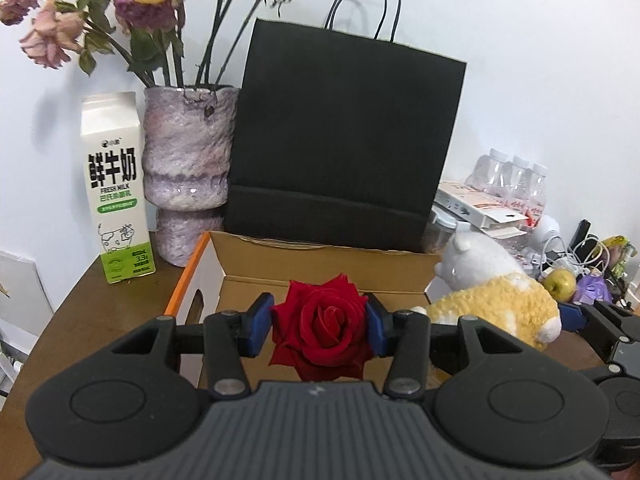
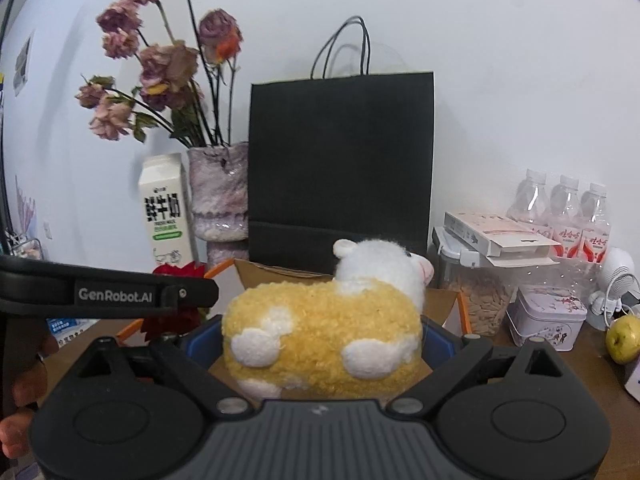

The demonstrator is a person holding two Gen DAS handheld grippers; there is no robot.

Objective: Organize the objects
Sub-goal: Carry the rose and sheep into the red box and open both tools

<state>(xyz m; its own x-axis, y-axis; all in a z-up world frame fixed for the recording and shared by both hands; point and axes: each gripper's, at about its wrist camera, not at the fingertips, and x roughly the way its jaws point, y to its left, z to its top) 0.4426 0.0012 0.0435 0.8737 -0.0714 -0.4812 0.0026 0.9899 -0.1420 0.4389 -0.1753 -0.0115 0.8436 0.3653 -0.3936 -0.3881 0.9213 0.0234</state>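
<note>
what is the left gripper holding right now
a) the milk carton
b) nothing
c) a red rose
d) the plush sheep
c: in the left wrist view the left gripper has its blue fingers pressed against both sides of the red rose, over the open cardboard box; the plush sheep sits in the right gripper.
</note>
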